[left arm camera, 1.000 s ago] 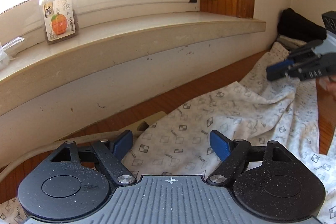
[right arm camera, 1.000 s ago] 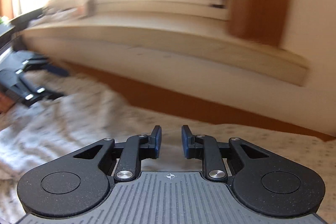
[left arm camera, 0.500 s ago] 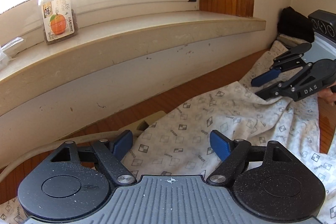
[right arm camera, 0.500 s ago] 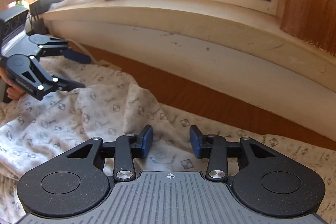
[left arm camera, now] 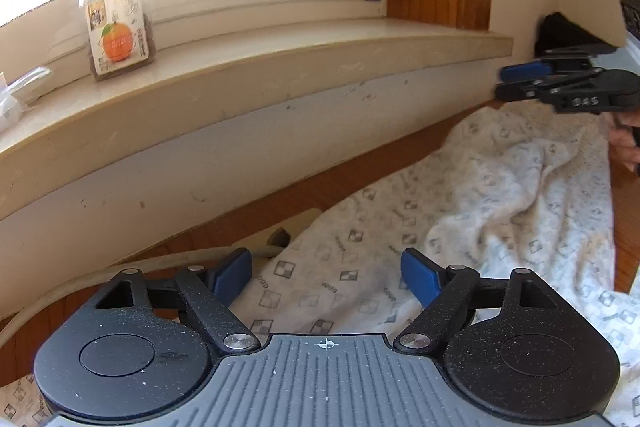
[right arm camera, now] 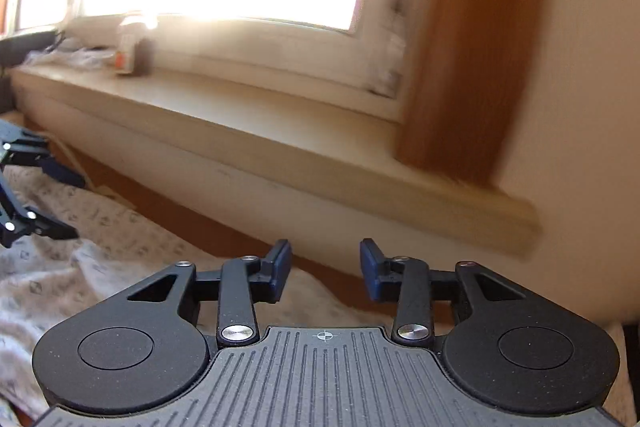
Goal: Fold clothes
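1. L gripper (left arm camera: pixel 326 273): I see its jaws spread wide, nothing pinched. Blue pads sit just above the garment (left arm camera: pixel 460 227), one on each side of a flat patch of printed fabric.
2. The garment is white w/ small grey checker squares, spread on the wooden bench (left arm camera: pixel 360 179). It runs from under my L jaws out ahead and to the right, where it bunches into a rumpled heap.
3. R gripper (right arm camera: pixel 325 269): jaws are opening, about halfway apart. Nothing between the pads; in the R wrist view only bench and wall show through the gap, and cloth lies below and to the left of the jaws.
4. From the L wrist view the R gripper (left arm camera: pixel 520 83) hangs well ahead and to the right of my L jaws, above the heaped end of the cloth and clear of it. A bit of the person's hand (left arm camera: pixel 624 139) shows behind it.
5. R wrist view is motion-blurred, so detail is poor; the L gripper (right arm camera: pixel 48 203) shows at far left, prob. just over the cloth.
6. Beyond both jaws: a windowsill (left arm camera: pixel 248 75) w/ a jar (left arm camera: pixel 118 39) bearing an orange-fruit label.
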